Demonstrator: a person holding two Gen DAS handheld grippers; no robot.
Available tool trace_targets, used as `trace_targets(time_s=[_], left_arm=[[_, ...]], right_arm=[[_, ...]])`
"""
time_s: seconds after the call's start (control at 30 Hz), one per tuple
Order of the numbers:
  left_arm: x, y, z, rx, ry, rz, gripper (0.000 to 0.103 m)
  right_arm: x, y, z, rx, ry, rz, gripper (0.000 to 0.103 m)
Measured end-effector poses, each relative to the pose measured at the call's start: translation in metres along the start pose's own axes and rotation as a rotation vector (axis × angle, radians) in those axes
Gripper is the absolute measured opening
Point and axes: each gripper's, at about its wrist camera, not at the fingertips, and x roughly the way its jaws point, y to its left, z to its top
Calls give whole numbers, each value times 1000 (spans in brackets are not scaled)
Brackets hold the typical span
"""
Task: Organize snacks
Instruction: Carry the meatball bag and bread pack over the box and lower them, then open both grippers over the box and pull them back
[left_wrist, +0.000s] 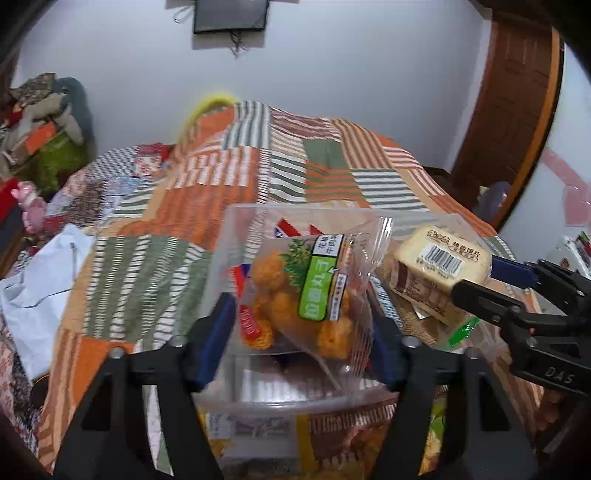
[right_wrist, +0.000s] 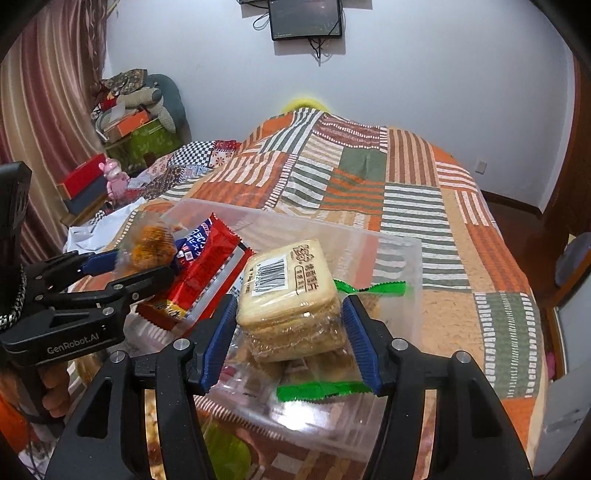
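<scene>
A clear plastic container sits on the bed. Inside it is a clear bag of orange snack balls with a green label. My left gripper stands open around that bag, its blue pads a little off the wrap on both sides. A red snack packet leans beside the bag. My right gripper is shut on a wrapped pack of pale crackers with a barcode, held tilted over the container's right side.
The bed carries an orange, green and white patchwork quilt. White cloth lies at its left edge, and boxes and a pink toy stand beyond. More snack packets lie under the container's near side. A wooden door frame is on the right.
</scene>
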Motion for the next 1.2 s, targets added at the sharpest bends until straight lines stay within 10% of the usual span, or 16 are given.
trace_targets(time_s=[0.8, 1.2], left_arm=[[-103, -2, -52, -4, -14, 4, 90], [-113, -5, -114, 11, 73, 0, 90]], right_arm=[[-100, 16, -35, 8, -134, 42, 80], [-82, 33, -97, -24, 1, 78, 81]])
